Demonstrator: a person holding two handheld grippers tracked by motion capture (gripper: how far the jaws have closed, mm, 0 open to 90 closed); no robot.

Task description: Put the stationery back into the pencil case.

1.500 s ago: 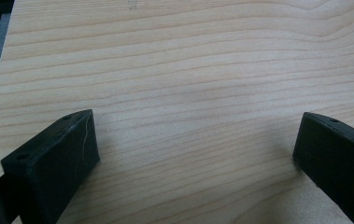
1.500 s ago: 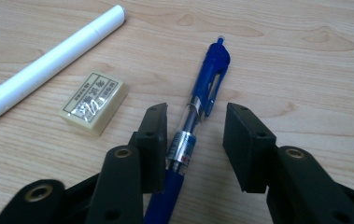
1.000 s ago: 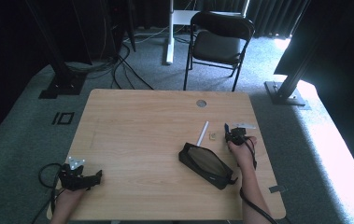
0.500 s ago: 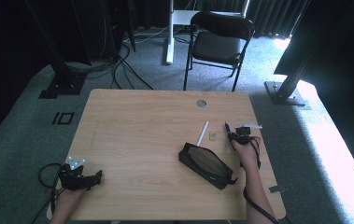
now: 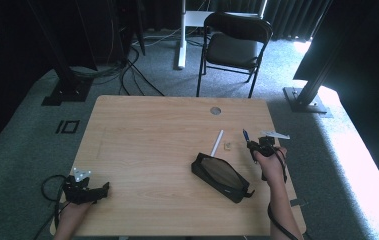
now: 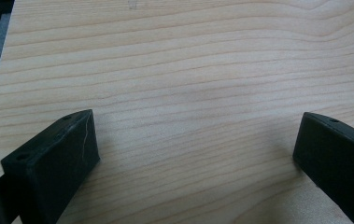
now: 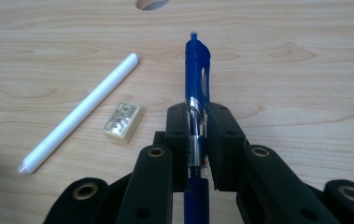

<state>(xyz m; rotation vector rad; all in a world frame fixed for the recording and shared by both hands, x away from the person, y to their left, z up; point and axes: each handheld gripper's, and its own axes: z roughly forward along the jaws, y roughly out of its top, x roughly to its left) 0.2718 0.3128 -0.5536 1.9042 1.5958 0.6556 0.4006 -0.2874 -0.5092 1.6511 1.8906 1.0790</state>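
Right gripper view: white pen (image 7: pixel 79 113) and eraser (image 7: pixel 123 121) lie left; right tool (image 7: pixel 197 140) clamps blue pen (image 7: pixel 196 79); left tool (image 6: pixel 188 154) wide open.

Your right gripper (image 5: pixel 251 143) has lifted off the wooden table (image 5: pixel 152 150) since a second ago, carrying the blue pen (image 7: pixel 196 84) up with it; earlier that gripper sat low beside the far end of the black pouch (image 5: pixel 221 176), and now your right hand (image 5: pixel 272 165) holds it higher and a little farther from you, so the pouch lies nearer to you than the jaws. The pen has come up with the jaws and now juts out ahead of them, its clip end leading, above the wood.
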